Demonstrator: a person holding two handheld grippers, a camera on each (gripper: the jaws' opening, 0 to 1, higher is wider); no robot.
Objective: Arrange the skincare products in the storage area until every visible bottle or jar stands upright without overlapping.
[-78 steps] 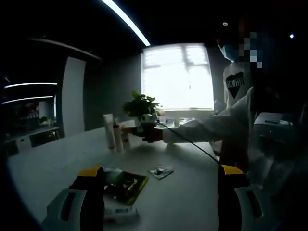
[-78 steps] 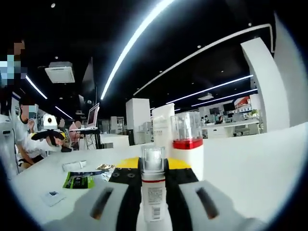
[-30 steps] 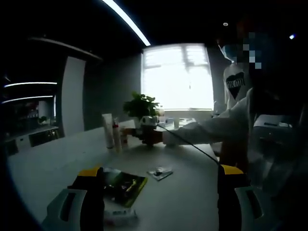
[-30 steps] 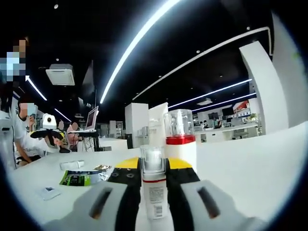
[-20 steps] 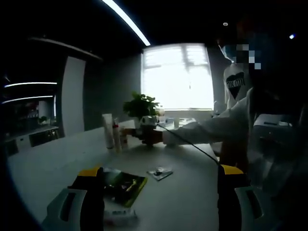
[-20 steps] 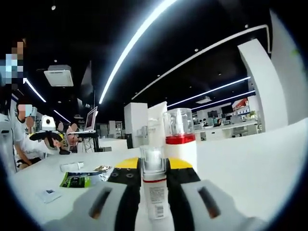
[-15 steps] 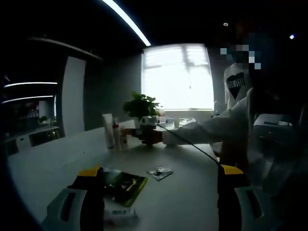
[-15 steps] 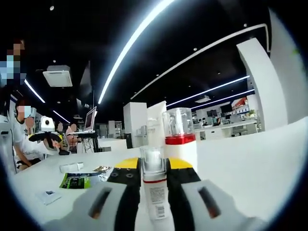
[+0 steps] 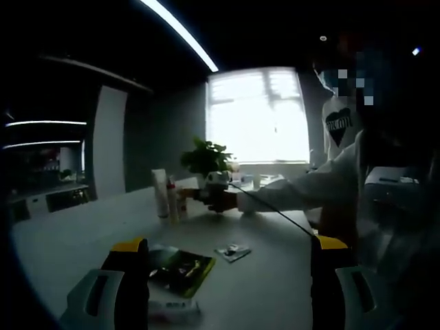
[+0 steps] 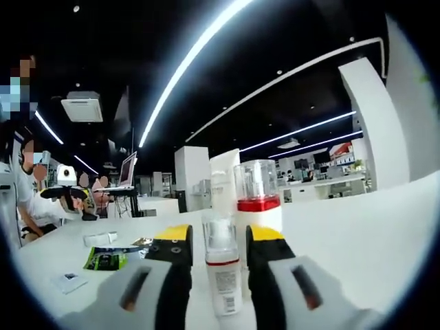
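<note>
In the right gripper view a small white bottle with a clear cap point(image 10: 221, 275) stands upright on the white table point(image 10: 357, 240). My right gripper point(image 10: 220, 237) is open around it, with a thin gap on each side. Just behind stand a red-banded bottle point(image 10: 258, 203) and a tall white tube point(image 10: 223, 179). In the left gripper view my left gripper point(image 9: 230, 275) is wide open and holds nothing. Far across the table the right gripper point(image 9: 216, 198) sits beside the upright white tube point(image 9: 159, 201) and a bottle point(image 9: 172, 206).
A green leaflet point(image 9: 180, 265), a foil sachet point(image 9: 232, 252) and a white tube lying flat point(image 9: 172, 309) rest near my left jaws. In the right gripper view the same tube point(image 10: 103, 238), leaflet point(image 10: 103, 260) and a small packet point(image 10: 69, 278) lie left. A potted plant point(image 9: 206, 157) stands behind.
My right jaws have parted from the small white bottle, which stays upright. The left gripper view has shifted slightly; its jaws stay open.
</note>
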